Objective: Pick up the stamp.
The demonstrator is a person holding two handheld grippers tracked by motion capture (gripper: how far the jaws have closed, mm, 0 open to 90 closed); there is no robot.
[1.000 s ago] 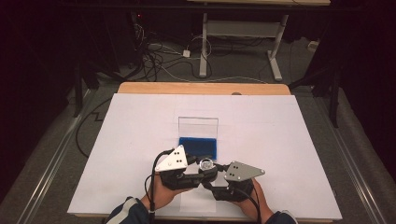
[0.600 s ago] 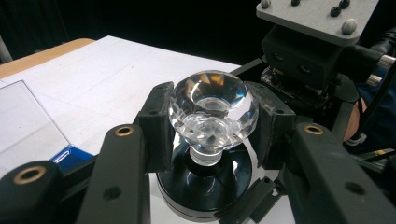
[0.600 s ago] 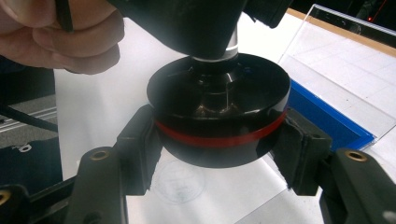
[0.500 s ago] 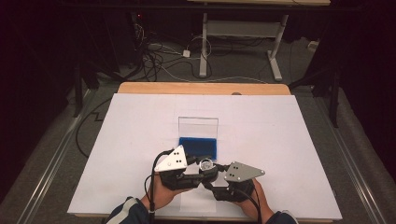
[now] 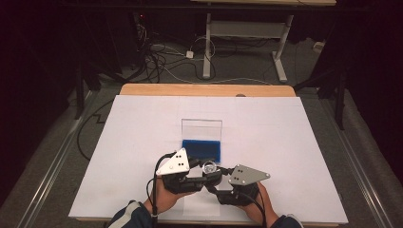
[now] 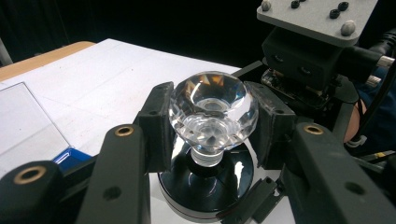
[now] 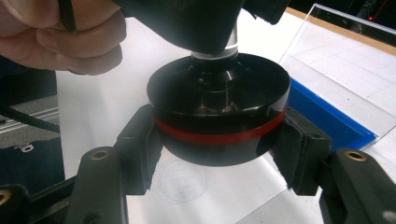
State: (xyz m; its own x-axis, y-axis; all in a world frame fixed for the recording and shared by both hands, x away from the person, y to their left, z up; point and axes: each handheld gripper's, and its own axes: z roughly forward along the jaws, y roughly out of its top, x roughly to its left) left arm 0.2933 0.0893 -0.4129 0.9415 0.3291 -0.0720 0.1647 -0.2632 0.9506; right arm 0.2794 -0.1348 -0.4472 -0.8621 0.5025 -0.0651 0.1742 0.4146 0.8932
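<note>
Room: dark, with cables on the floor and a desk frame beyond the white surface (image 5: 285, 142).
Surface: white sheet over a wooden top; the work sits near the middle of its near edge.
Case: a clear case with a blue tray (image 5: 201, 148) lies open just beyond the grippers, toward the centre of the surface.
Left gripper (image 6: 212, 123): closed on the faceted crystal knob (image 6: 212, 109), one pad on each side; also seen from above (image 5: 199, 172).
Crystal knob: upright, its short stem meeting the black base (image 7: 218, 109) below it; seen from above at (image 5: 209, 167).
Right gripper (image 7: 219, 151): clamped on the black base with its red band, holding it just above the surface; also seen from above (image 5: 216, 187).
Step in hand: likely parting or joining knob and base, each gripper bracing one piece.
Next move: probably a twist or straight pull of the knob against the base, both grips firm and the stem kept in line so the smooth glass doesn't slip.
</note>
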